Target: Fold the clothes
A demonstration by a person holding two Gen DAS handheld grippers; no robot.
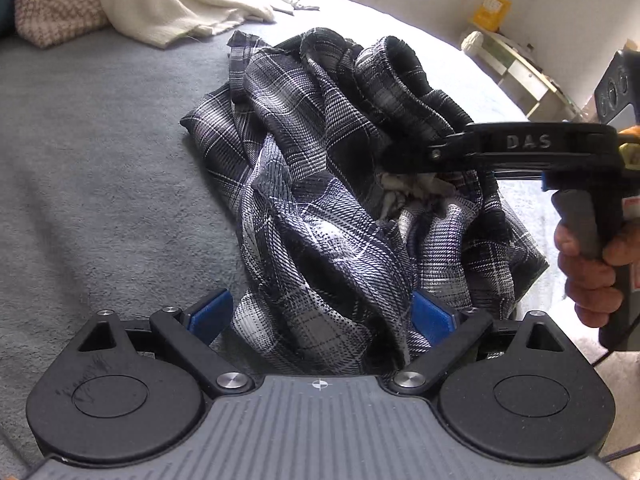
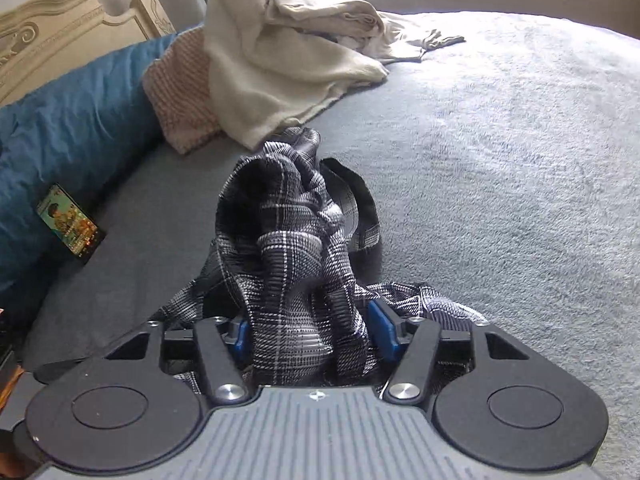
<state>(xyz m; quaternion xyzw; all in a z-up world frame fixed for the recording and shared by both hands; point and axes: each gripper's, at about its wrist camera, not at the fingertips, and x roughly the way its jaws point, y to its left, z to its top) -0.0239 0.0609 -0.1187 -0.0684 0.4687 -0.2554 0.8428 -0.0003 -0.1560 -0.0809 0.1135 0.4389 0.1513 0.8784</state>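
A black-and-white plaid garment (image 1: 320, 184) lies crumpled on the grey bed blanket (image 1: 100, 140). My left gripper (image 1: 322, 314) is open, its blue pads (image 1: 210, 314) wide apart, and a fold of the garment runs loosely between them. From the right, a person's hand (image 1: 592, 272) holds my right gripper (image 1: 396, 156), whose tip is buried in the garment's upper folds. In the right wrist view the right gripper (image 2: 312, 332) is shut on a thick bunch of the plaid garment (image 2: 296, 240), which rises in front of it.
A cream knit (image 2: 280, 52) and a pink knitted piece (image 2: 184, 92) are heaped at the far side of the bed. A teal pillow (image 2: 68, 120), a lit phone (image 2: 70, 222) and the headboard (image 2: 60, 28) lie left. A low shelf (image 1: 516, 68) stands beyond the bed.
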